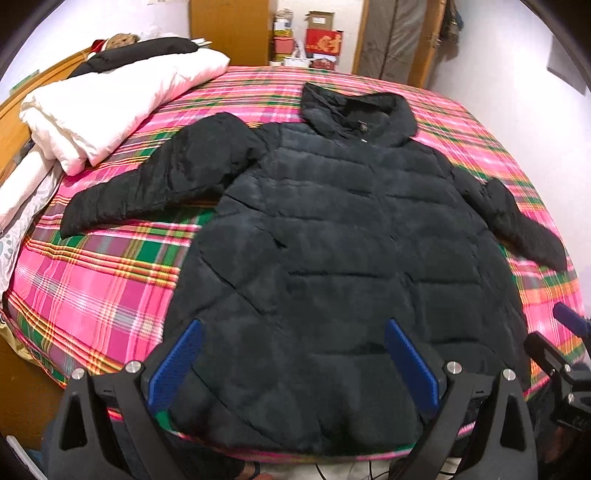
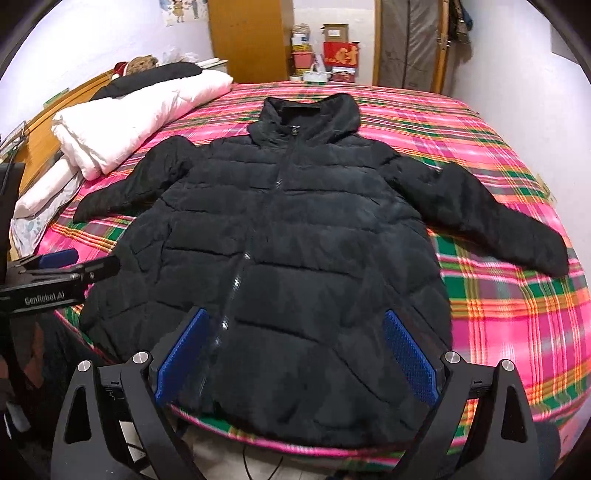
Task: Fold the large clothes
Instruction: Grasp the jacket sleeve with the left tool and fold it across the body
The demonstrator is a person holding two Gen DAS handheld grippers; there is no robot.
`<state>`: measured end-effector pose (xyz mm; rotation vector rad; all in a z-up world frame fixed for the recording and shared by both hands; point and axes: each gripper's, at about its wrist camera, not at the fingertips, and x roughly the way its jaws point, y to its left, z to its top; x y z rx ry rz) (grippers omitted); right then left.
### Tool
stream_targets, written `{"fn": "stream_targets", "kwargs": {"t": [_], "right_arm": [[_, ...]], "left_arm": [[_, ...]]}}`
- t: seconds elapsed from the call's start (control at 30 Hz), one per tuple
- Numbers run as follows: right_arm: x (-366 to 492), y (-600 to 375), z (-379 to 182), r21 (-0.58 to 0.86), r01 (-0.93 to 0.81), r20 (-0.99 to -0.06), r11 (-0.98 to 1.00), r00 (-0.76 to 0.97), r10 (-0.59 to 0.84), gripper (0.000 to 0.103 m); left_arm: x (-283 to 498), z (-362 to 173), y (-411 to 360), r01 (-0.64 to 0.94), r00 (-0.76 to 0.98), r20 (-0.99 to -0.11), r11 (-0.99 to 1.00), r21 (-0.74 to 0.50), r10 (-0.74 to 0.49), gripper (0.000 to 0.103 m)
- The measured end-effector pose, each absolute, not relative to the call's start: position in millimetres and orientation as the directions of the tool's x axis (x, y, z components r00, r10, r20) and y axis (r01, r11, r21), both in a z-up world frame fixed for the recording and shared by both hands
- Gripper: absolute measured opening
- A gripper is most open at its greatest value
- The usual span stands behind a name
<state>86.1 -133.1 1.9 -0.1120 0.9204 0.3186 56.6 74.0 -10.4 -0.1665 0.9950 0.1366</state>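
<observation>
A black hooded puffer jacket (image 1: pixel 332 229) lies flat, front up and zipped, on a pink plaid bed (image 1: pixel 103 280), with both sleeves spread out and the hem at the near edge. It also shows in the right wrist view (image 2: pixel 295 240). My left gripper (image 1: pixel 293 362) is open and empty, hovering above the jacket's lower left part. My right gripper (image 2: pixel 295 350) is open and empty above the lower right part, near the zipper (image 2: pixel 236 280). Each gripper shows at the edge of the other's view: the right gripper (image 1: pixel 569 332) and the left gripper (image 2: pixel 62 266).
A folded white duvet (image 1: pixel 107 110) and a black garment (image 1: pixel 140 55) lie at the bed's far left by the wooden headboard (image 1: pixel 14 122). Boxes (image 1: pixel 321 44) and a wardrobe (image 1: pixel 229 33) stand behind the bed. Cables lie on the floor (image 2: pixel 258 461) below the near edge.
</observation>
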Motion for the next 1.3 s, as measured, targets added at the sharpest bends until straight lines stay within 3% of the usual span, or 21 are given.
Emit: {"fn": "stream_targets", "kwargs": {"t": [0.27,0.57,0.8,1.3], "right_arm": [[130.9,-104.2,0.4,0.033,-0.356,-0.792,0.934,0.561,0.242,0.095],[181.4,-70.6,-9.3,0.050,-0.414,-0.789,0.909,0.541,0.290,0.095],[205.4,-50.4,-23.6,0.003,-0.425,-0.802,0.905,0.540,0.256,0.095],[235.9,-36.0,-58.3,-0.033,-0.422,-0.831,0.906,0.515,0.210,0.095]], "left_arm": [[98.7,-11.4,137.8,-0.255,0.549,-0.836,0.955,-0.150,0.015,0.100],[142.9,-24.5,221.4,-0.388,0.540,-0.837,0.909,-0.152,0.091,0.100],[164.4,-63.0,296.4,-0.498,0.495,-0.864,0.846,-0.193,0.094,0.083],[173.5,-139.3,400.6,-0.700,0.484,-0.868,0.643,-0.311,0.107,0.073]]}}
